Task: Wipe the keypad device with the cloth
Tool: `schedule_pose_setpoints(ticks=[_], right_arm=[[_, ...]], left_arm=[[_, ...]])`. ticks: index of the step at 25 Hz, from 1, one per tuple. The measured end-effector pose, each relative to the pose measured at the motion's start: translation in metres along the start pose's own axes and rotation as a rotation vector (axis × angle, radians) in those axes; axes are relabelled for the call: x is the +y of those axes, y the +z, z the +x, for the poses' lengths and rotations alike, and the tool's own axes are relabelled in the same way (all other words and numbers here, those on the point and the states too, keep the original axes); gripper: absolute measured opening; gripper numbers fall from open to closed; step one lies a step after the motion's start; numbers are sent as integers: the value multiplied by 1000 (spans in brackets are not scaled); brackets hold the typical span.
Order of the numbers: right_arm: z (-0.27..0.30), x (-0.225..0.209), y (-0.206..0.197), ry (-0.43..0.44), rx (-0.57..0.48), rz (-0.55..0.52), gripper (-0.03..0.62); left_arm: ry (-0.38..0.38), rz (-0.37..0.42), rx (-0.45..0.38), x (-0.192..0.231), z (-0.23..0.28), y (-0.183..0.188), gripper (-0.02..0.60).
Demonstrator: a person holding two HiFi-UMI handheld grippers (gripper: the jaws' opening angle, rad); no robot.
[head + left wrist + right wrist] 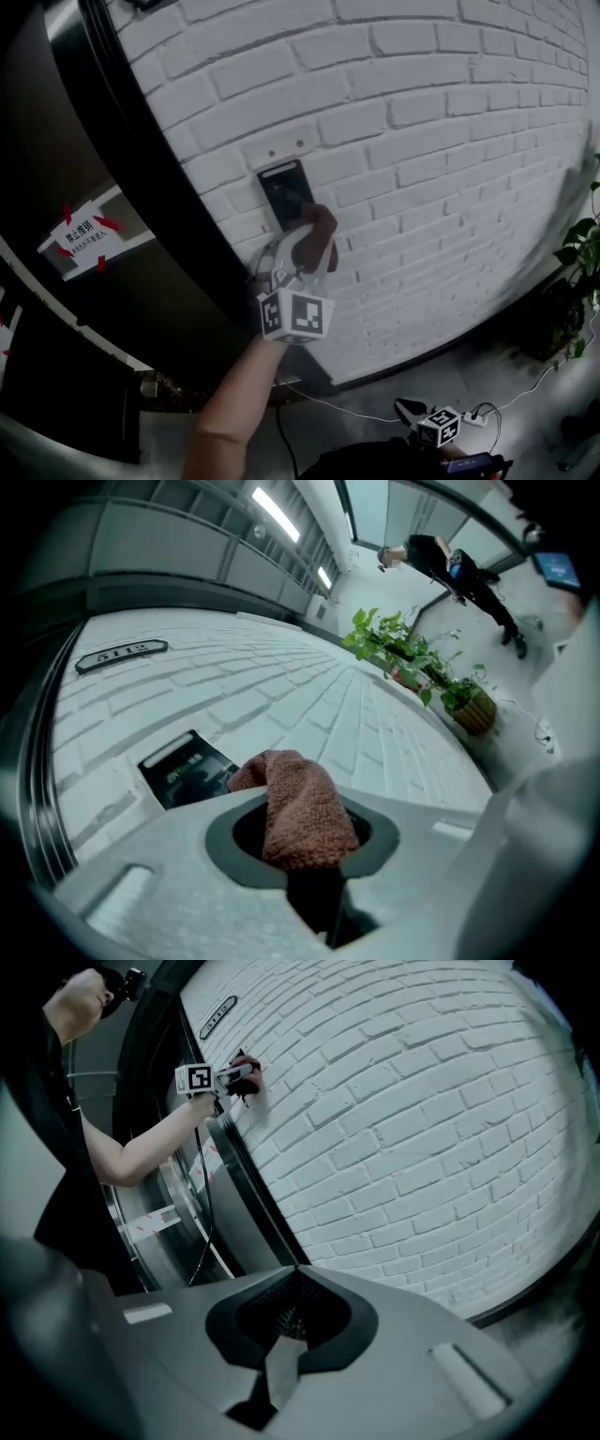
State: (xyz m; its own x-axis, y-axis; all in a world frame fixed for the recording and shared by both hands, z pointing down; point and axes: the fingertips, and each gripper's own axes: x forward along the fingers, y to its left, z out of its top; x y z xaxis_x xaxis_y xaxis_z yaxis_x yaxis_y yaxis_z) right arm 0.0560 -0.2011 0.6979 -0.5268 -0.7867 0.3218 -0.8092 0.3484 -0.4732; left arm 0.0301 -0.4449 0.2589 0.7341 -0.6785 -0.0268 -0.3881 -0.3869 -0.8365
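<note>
The keypad (284, 192) sits on the wall just left of centre in the head view. It is a dark slab with its long axis running up and down the bricks. Just to its lower right is the left gripper (305, 248), its jaws pinched tight on a bunched brown cloth (322, 234). The wad sticks out past the tips and meets the keypad's lower right corner. I can't tell from here whether it is pressing on the face or only brushing the edge.

So the panel lies up and to the left of the jaws, and I'd expect the wipe to travel that way, along its length. This is plainly the nearer gripper. The right gripper (281, 1349) hangs low, well away from the wall, at the bottom right of the head view. Its jaws are together with nothing between them.

The surface is white painted brick (422, 141), with raised courses and sunken joints around the smooth panel, so I reckon the cloth could snag at the panel's rim.

At far left is a dark door frame (141, 141), with a red and white notice (80, 234) beside it. A cable (375, 408) trails over the grey floor at the bottom, and a leafy plant (577, 253) stands at the right edge.
</note>
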Motion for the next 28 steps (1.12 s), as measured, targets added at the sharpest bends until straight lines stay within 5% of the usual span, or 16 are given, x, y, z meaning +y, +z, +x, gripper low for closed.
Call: schedule_pose_setpoints(ticks=[9, 13, 16, 20, 24, 28], right_arm=[[2, -3, 6, 4, 0, -35, 2], [-10, -9, -3, -17, 1, -8, 2], [-17, -12, -8, -15, 11, 5, 2], [-20, -13, -6, 3, 11, 0, 2], [-21, -8, -9, 48, 44, -17, 2], [-19, -2, -11, 109, 67, -39, 2]], left_arm=[[258, -4, -73, 130, -15, 45, 81], [341, -48, -82, 123, -29, 23, 81], [306, -35, -30, 71, -31, -9, 81], [159, -156, -12, 14, -34, -41, 81], [10, -361, -41, -37, -55, -47, 81], [-81, -650, -36, -104, -89, -53, 81]])
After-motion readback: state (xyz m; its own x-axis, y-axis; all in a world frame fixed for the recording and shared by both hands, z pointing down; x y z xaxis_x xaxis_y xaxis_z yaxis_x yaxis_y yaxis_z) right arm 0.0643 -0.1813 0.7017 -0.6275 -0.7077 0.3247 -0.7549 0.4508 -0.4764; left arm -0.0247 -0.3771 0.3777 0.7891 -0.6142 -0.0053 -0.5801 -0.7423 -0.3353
